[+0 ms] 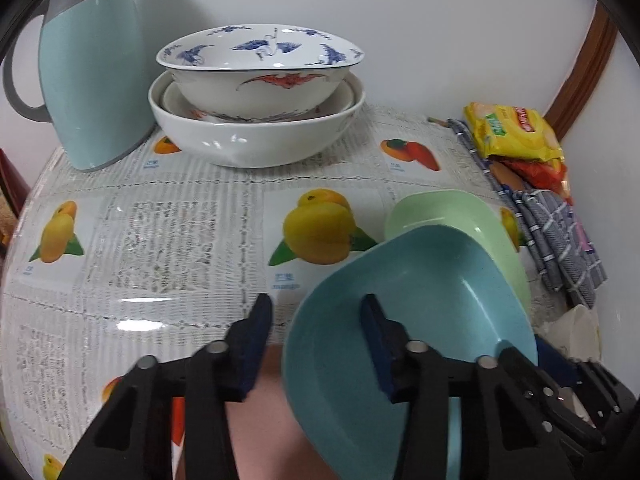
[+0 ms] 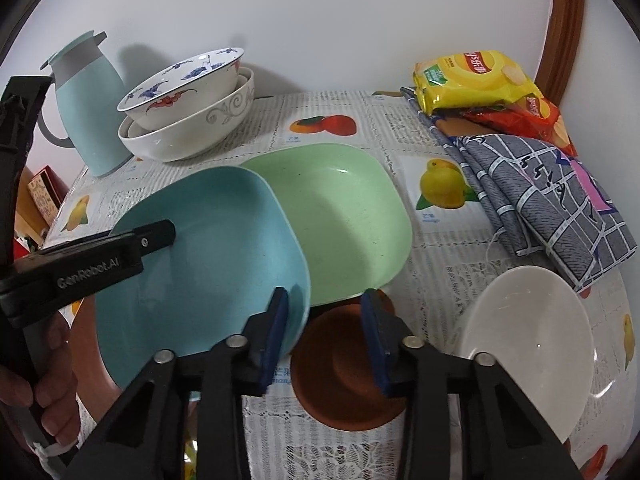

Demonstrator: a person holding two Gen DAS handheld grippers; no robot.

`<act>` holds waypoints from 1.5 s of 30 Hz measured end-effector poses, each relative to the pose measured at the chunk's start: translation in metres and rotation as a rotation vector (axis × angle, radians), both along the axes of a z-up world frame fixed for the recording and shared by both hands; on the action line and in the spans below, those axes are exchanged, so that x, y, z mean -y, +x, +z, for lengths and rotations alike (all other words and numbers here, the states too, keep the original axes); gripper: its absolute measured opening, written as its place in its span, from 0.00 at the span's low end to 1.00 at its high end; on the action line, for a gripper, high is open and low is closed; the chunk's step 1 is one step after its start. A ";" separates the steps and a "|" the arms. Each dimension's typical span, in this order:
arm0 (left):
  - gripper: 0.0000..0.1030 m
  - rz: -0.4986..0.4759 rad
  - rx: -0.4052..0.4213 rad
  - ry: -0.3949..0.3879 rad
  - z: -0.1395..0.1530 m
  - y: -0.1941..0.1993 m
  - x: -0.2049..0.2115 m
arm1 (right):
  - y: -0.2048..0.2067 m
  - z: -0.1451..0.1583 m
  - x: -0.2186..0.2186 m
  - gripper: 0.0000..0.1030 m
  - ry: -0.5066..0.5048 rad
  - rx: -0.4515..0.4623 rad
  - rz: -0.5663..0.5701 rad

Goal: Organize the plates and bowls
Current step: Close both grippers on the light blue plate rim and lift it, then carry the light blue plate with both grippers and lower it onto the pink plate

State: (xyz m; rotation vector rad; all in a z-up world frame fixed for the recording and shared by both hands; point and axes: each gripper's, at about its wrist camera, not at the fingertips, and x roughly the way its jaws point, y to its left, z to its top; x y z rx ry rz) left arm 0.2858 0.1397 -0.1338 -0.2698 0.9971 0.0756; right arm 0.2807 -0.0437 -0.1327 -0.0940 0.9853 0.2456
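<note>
A blue square plate sits tilted, its far edge resting on a green square plate. My left gripper is open; its right finger lies inside the blue plate, its left finger outside the rim. My right gripper is open, its left finger touching the blue plate's near right rim, over a brown saucer. A white bowl lies at the right. A crane-patterned bowl is stacked in a large white bowl at the back.
A pale blue jug stands at the back left by the wall. Yellow and red snack packets and a folded checked cloth lie at the right. The fruit-print tablecloth covers the table.
</note>
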 end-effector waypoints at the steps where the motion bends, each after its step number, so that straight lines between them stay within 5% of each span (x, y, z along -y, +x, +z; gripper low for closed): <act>1: 0.25 -0.001 0.013 -0.014 0.002 -0.001 0.000 | 0.000 0.000 -0.001 0.22 0.009 -0.002 0.004; 4: 0.19 -0.010 0.027 -0.012 0.006 -0.003 0.002 | -0.001 0.000 -0.006 0.11 0.016 -0.007 0.008; 32: 0.15 -0.003 0.145 -0.049 0.082 -0.097 0.016 | -0.078 0.075 0.022 0.07 0.098 0.105 -0.090; 45: 0.15 0.025 0.156 -0.060 0.086 -0.133 0.016 | -0.113 0.083 0.023 0.06 0.109 0.122 -0.078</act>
